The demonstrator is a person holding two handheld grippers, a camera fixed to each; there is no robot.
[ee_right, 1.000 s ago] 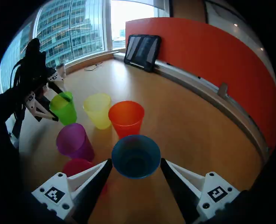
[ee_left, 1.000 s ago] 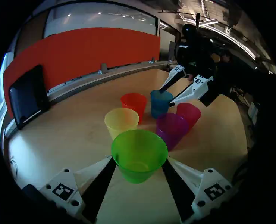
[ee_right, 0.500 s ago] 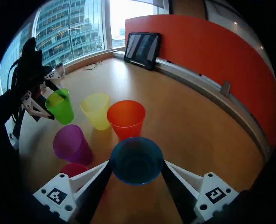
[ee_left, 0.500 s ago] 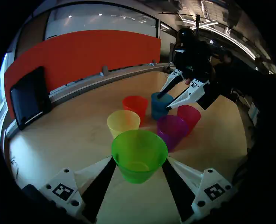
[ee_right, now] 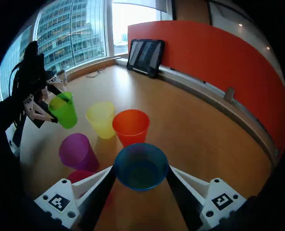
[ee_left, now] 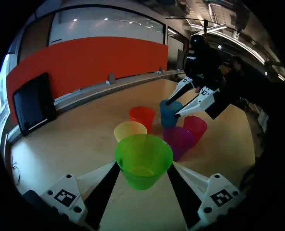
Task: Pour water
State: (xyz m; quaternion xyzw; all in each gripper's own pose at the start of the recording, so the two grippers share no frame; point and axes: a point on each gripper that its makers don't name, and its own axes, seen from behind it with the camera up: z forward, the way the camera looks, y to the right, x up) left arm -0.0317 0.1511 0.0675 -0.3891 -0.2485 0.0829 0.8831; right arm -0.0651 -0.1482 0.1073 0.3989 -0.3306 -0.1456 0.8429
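Gripping the green cup (ee_left: 144, 154) by its sides, your left gripper (ee_left: 143, 168) has both fingers pressed on it, and the cup stands upright between the fingertips. Just beyond those fingertips the yellow cup (ee_left: 130, 131) stands on the desk (ee_left: 77, 142), with the purple cup (ee_left: 178, 139) beside it, toward the right finger's side. Farther ahead come the orange cup (ee_left: 142, 115) and the pink cup (ee_left: 195, 126). Between those two your right gripper (ee_left: 171, 109) clamps the blue cup (ee_left: 168, 118), a finger on each side. In the right gripper view that cup sits upright between the fingertips, with the orange cup straight ahead. Whether either held cup has water in it cannot be told. Far ahead of the left fingers, a dark tablet (ee_left: 32, 104) leans against the orange wall panel (ee_left: 96, 57).
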